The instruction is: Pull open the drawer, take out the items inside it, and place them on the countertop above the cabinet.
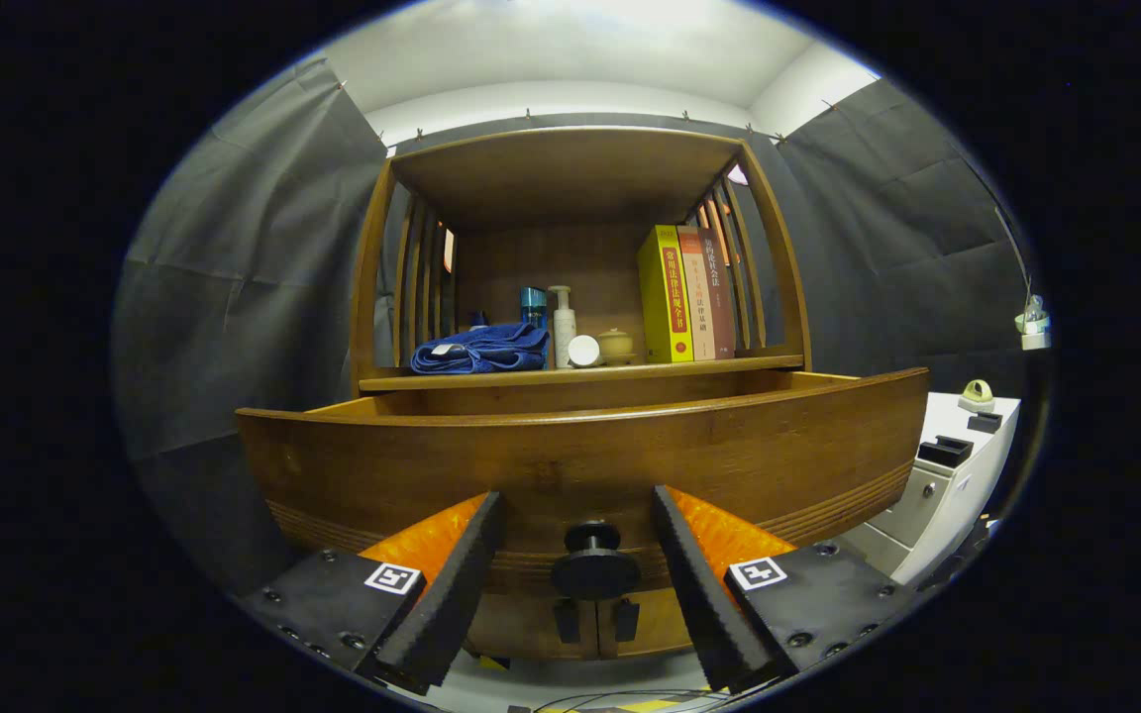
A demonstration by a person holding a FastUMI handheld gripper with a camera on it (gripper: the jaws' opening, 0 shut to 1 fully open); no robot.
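**Drawer pulled out, contents not yet reached**

The jaws [578, 540] stand open, holding nothing, one finger on each side of the knob [592, 564] without touching it. The drawer [580, 456] is already out; its inside is hidden. Towel [481, 349], bottles [563, 325] and books [684, 293] sit on the surface [729, 364] above

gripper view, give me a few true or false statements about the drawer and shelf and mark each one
1. The drawer is pulled out from the cabinet. True.
2. The fingers are clamped on the drawer knob. False: the knob sits in the gap between them, untouched on both sides.
3. A folded blue towel lies on the countertop above the drawer. True.
4. The books lie flat in a stack. False: they stand upright beside the shelf's slatted side.
5. A white bottle stands between the towel and the books. True.
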